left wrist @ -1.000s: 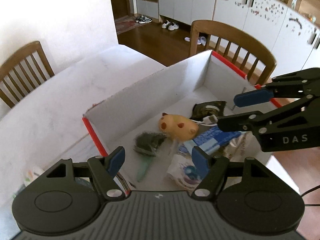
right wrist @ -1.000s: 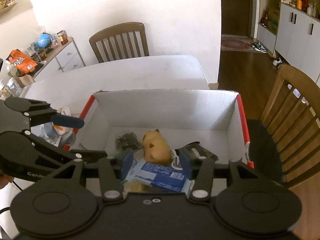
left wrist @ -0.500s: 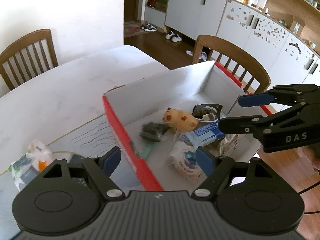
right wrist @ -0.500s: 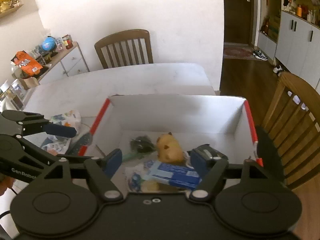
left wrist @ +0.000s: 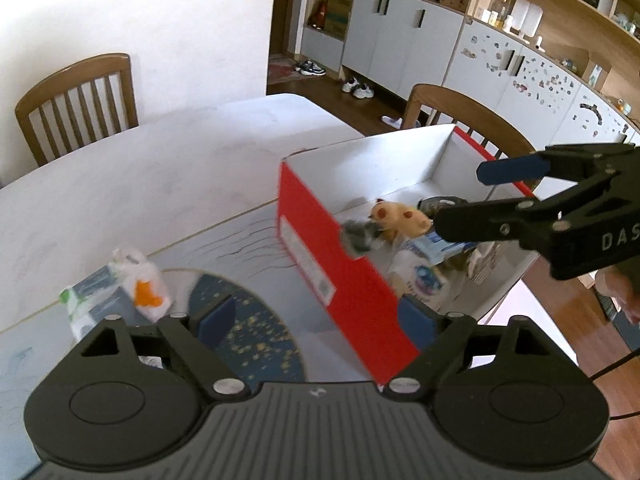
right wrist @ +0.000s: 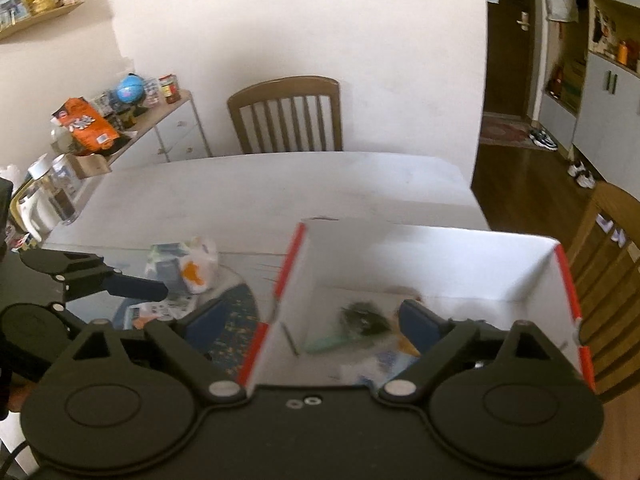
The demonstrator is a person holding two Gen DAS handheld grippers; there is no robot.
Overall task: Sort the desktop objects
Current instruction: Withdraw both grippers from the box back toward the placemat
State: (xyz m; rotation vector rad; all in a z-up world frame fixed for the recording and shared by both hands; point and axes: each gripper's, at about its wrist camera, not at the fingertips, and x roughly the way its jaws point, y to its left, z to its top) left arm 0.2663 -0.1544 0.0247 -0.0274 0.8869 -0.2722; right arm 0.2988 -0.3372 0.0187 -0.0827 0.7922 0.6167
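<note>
from the left wrist view, the left gripper [left wrist: 316, 320] has its blue-padded jaws wide apart with nothing between them. the red cardboard box with a white inside [left wrist: 320, 248] sits on the white table [left wrist: 120, 184], its long axis running from the near right corner away toward the upper right, and its near corner lies between the two open fingers without touching either that i can see. inside the box a tan plush toy [left wrist: 400, 216] lies against a dark grey crumpled bundle [left wrist: 358, 236], with a white and blue printed packet [left wrist: 420, 276] nearer the camera. outside the box, left of the jaws, a clear plastic bag with an orange patch [left wrist: 140, 280] rests on a dark blue gold-speckled round mat [left wrist: 256, 328]. the right gripper [left wrist: 472, 196] hangs over the right side of the box, its fingers spread and empty.

over in the right wrist view, which is blurred, the right gripper's fingers stand well apart and hold nothing. the box's left wall rises between them, so one finger is outside and one over the inside. the grey bundle sits on the box floor just ahead of the jaws. the left gripper enters at the left, near the plastic bag, its jaws parted. a brown wooden slatted chair [right wrist: 288, 116] stands at the far side of the table.
</note>
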